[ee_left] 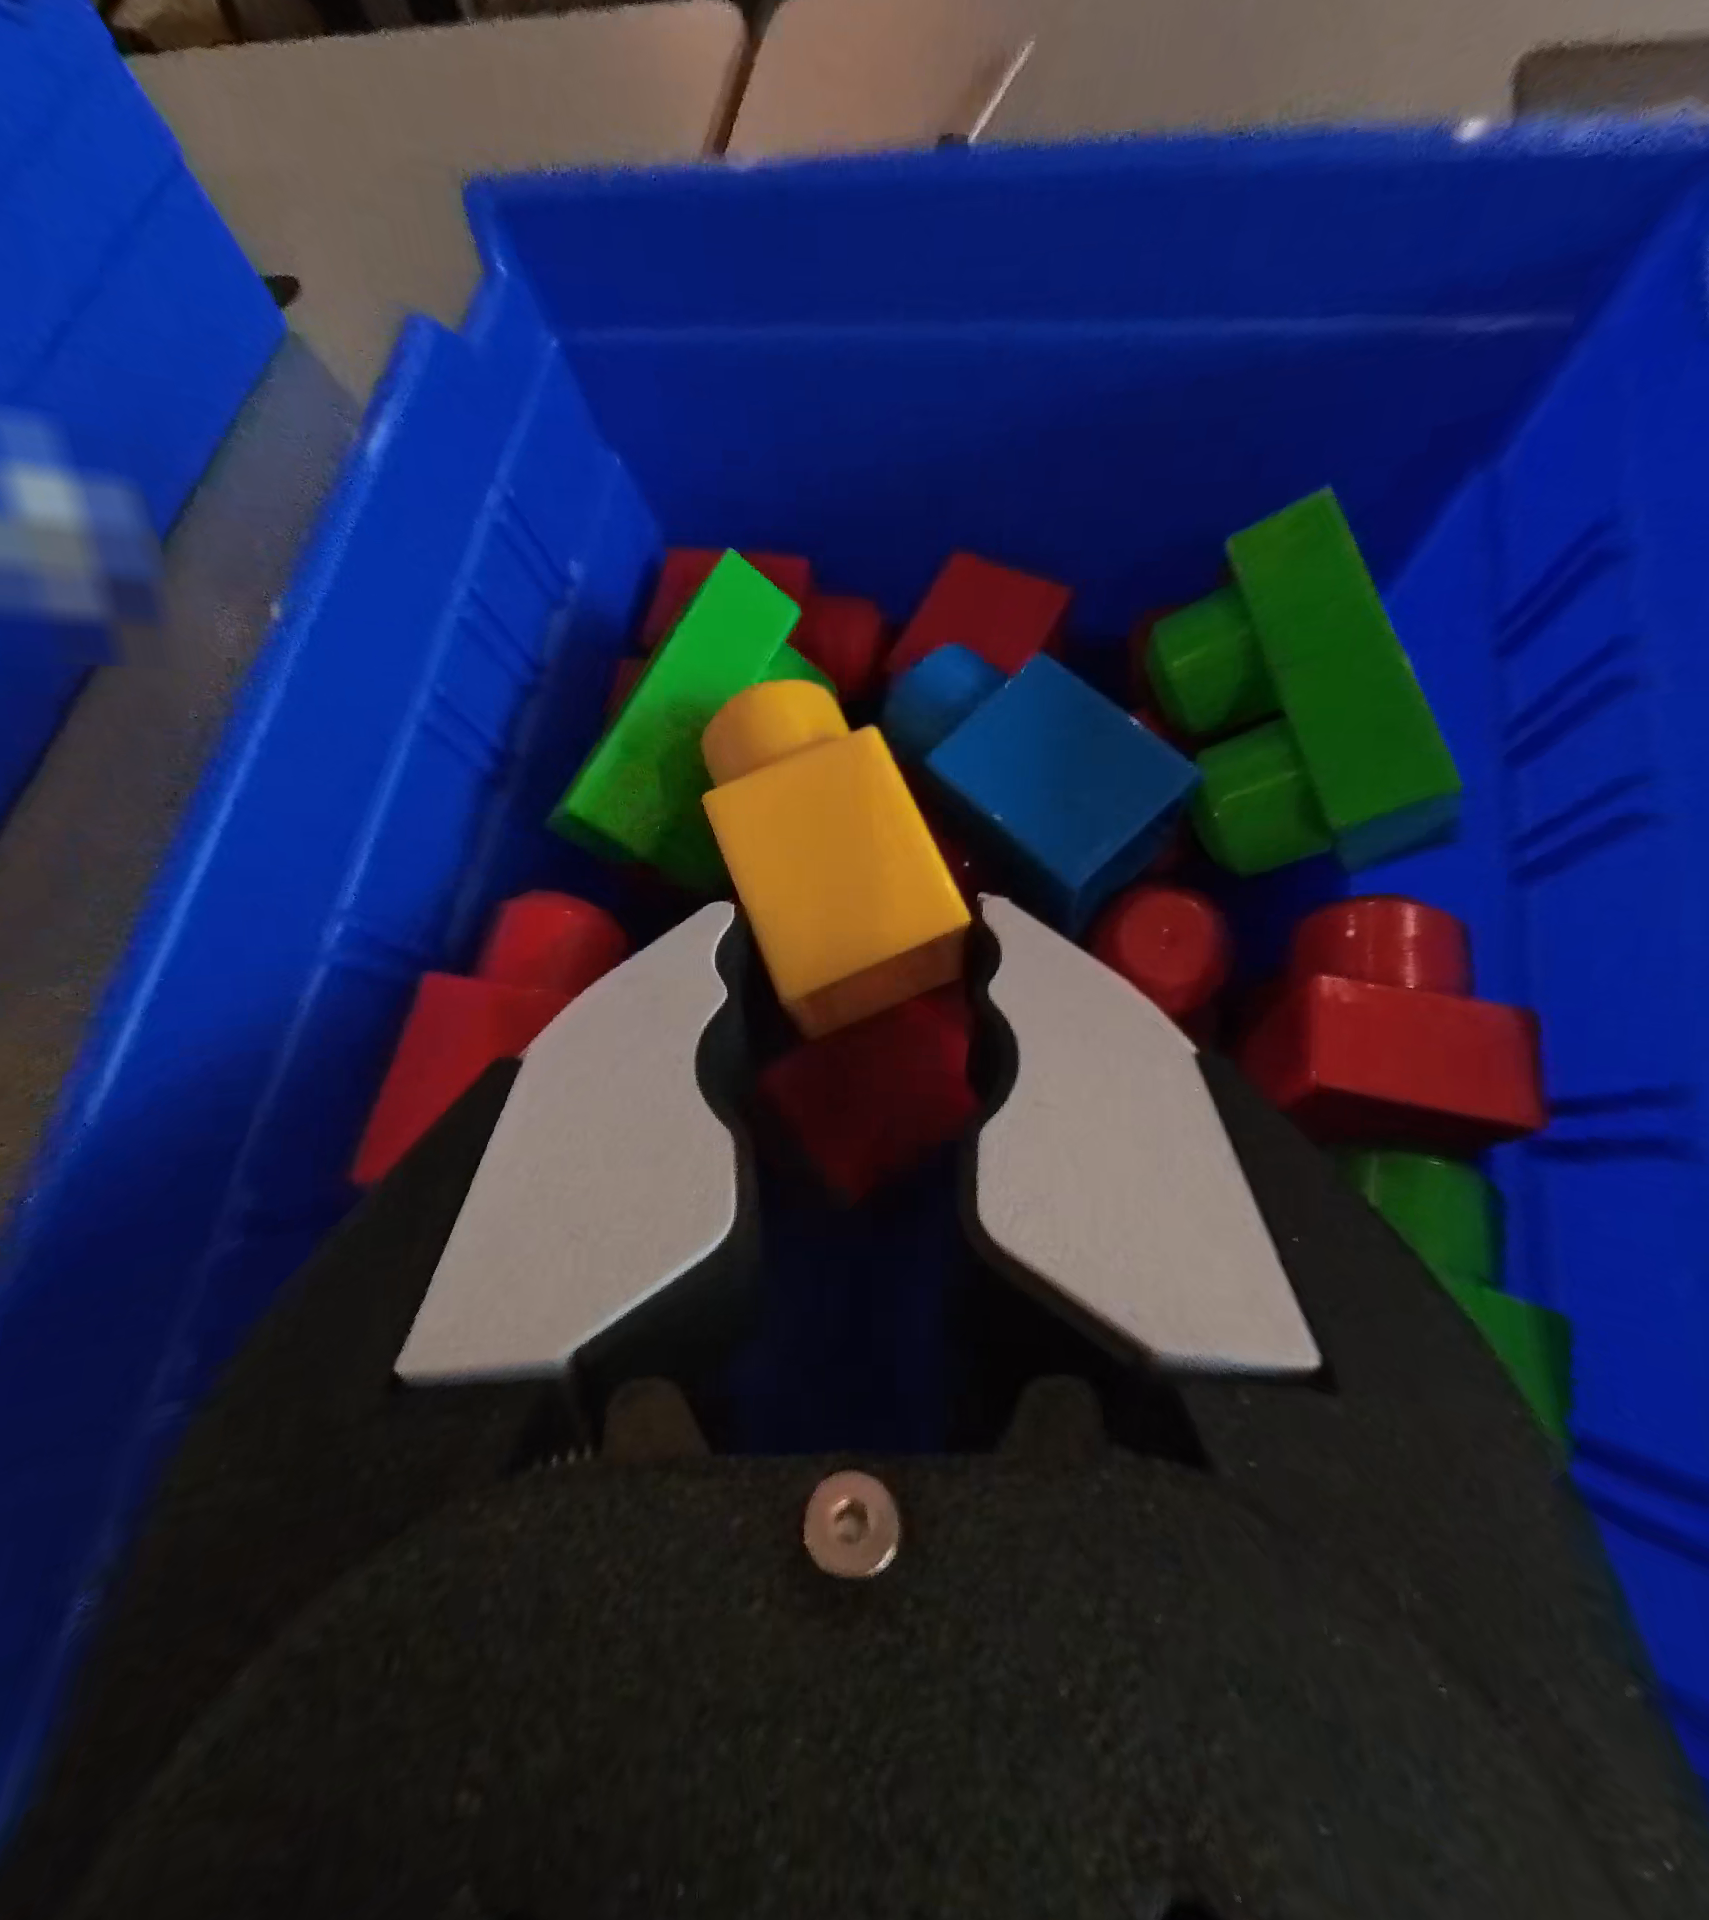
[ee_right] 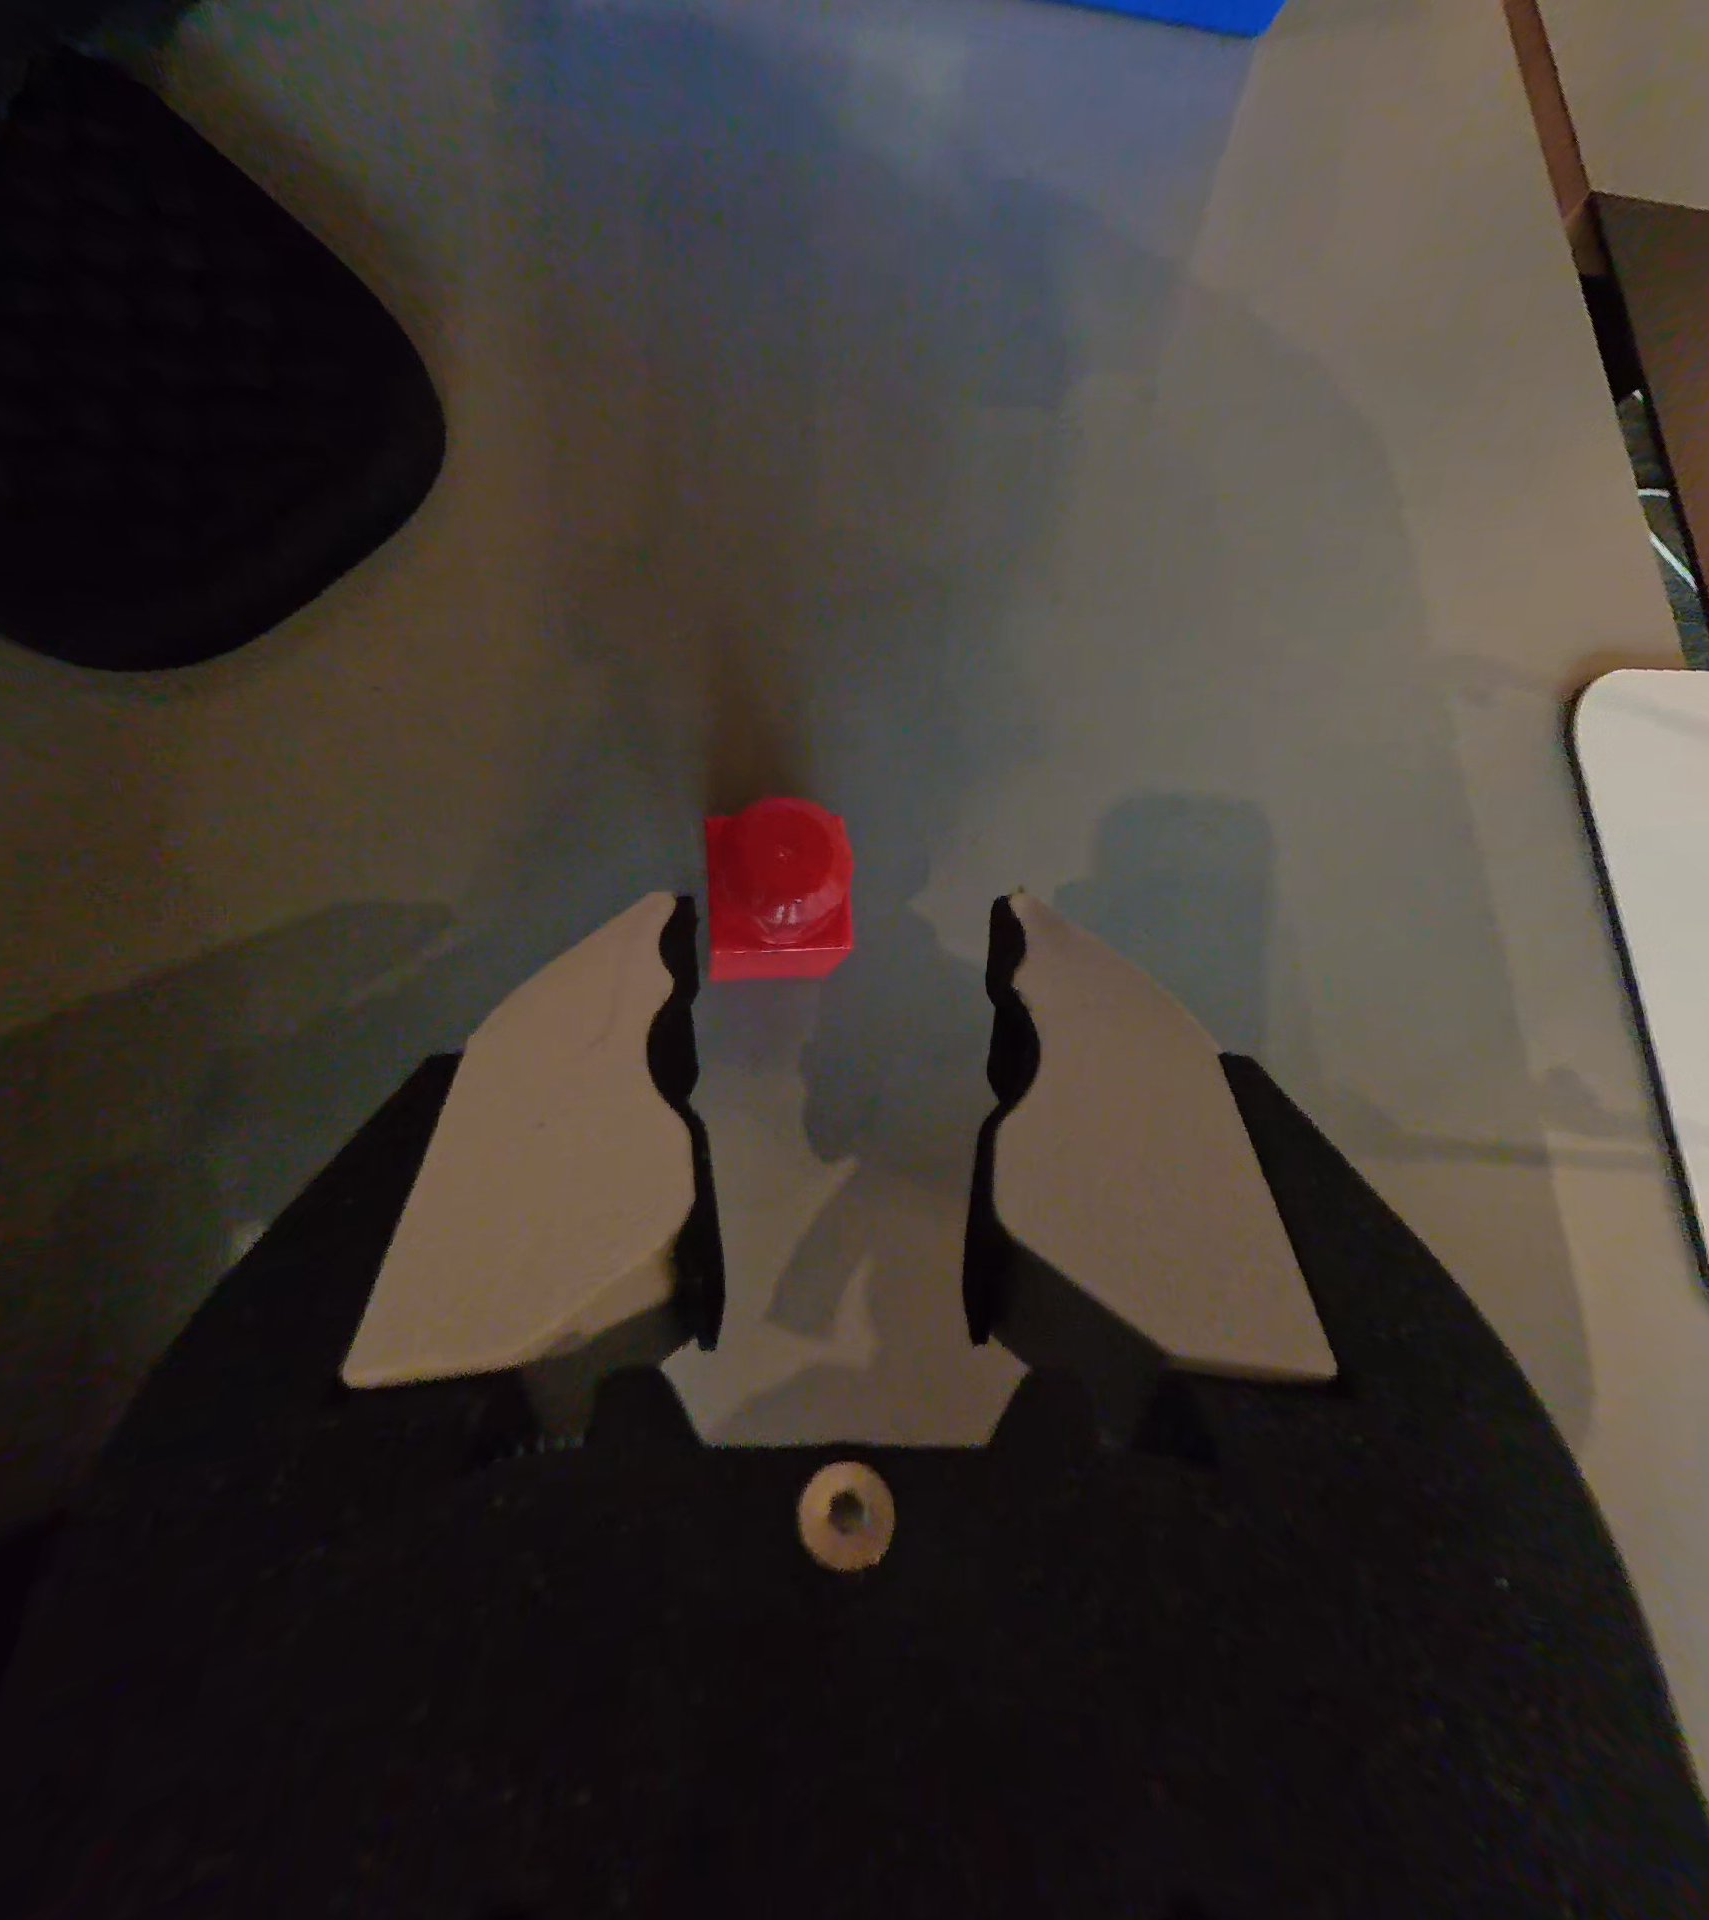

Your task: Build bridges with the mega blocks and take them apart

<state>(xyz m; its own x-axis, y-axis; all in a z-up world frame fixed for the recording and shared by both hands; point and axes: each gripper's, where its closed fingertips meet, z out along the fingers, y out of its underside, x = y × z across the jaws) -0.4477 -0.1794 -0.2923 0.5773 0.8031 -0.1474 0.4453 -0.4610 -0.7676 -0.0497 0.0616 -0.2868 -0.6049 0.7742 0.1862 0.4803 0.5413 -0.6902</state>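
Bridge-building has barely begun: one small red block (ee_right: pixel 779 888) stands alone on the bench (ee_right: pixel 933 520), right hand-held gripper (ee_right: pixel 845 940) poised wide above it. Left hand-held gripper (ee_left: pixel 855 956) closes around a yellow block (ee_left: pixel 834 883) in the blue bin (ee_left: pixel 1037 436), still heaped with blocks.

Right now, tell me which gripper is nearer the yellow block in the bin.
Left. The left gripper is inside the blue bin, its fingertips on either side of the yellow block. The right gripper is open over the table beside a single red block.
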